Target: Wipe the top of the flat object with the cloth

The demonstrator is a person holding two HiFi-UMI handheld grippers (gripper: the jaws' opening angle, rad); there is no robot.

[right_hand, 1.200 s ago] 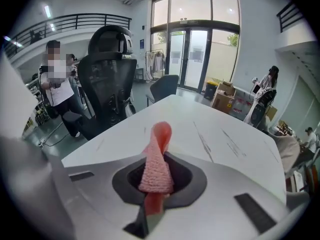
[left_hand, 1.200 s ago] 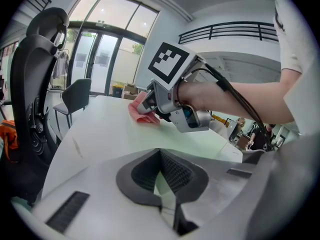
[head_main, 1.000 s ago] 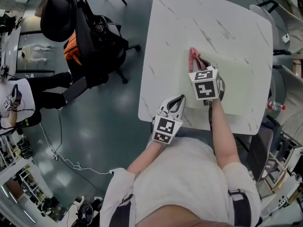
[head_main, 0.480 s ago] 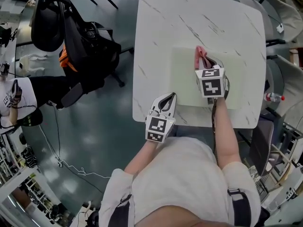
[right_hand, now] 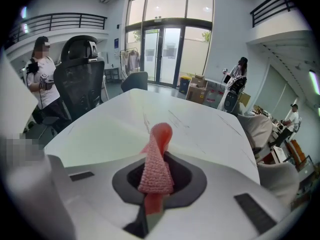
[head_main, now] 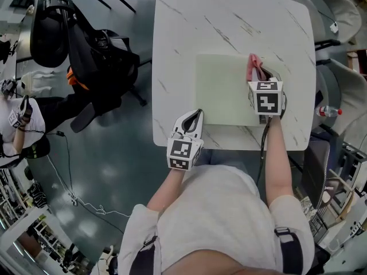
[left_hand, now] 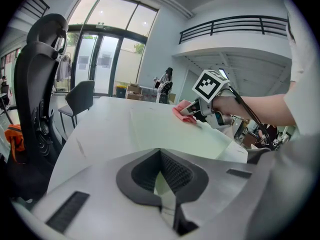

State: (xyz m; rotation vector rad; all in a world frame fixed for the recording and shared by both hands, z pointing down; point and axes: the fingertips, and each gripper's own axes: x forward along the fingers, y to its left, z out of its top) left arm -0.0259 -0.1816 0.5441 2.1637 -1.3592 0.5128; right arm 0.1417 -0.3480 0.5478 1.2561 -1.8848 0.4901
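A pale green flat mat [head_main: 221,87] lies on the white marble table [head_main: 189,22]. My right gripper [head_main: 259,78] is shut on a pink knitted cloth [head_main: 253,66] over the mat's right part; whether the cloth touches the mat I cannot tell. In the right gripper view the cloth [right_hand: 156,164] stands up folded between the jaws, with the mat [right_hand: 95,146] below. My left gripper [head_main: 194,119] is shut and holds nothing, at the table's front edge by the mat's near left corner. The left gripper view shows the mat [left_hand: 160,129], the cloth [left_hand: 183,109] and the right gripper [left_hand: 196,112] across it.
A black office chair [head_main: 57,33] with a bag stands on the floor left of the table. A person [head_main: 17,125] is at the far left. A bottle [head_main: 323,112] and grey chairs [head_main: 338,90] are right of the table. People stand at the room's back [right_hand: 235,81].
My right gripper has carried the cloth across the mat from its left edge to its right part. The left gripper has stayed at the table's front edge.
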